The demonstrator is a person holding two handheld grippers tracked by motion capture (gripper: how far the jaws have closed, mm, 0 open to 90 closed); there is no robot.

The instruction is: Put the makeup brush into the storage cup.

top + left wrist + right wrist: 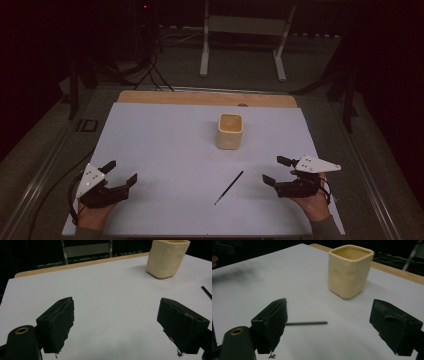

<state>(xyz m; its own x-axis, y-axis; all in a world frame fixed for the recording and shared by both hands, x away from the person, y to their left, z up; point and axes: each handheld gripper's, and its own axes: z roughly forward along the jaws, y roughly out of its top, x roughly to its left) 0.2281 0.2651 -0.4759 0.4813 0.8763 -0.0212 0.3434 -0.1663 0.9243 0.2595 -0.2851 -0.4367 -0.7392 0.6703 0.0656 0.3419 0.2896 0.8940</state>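
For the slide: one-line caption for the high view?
Two open grippers, left and right, flank a thin black stick before a cream square cup.

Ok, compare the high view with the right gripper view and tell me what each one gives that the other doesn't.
The high view alone shows both hands at the near edge, the left gripper and right gripper open, plus the floor and a white frame beyond the table. The right gripper view alone shows round dimples on the cream cup and its own fingers close up. Both share the cup, the thin black stick lying on the white sheet, and the wooden table edge.
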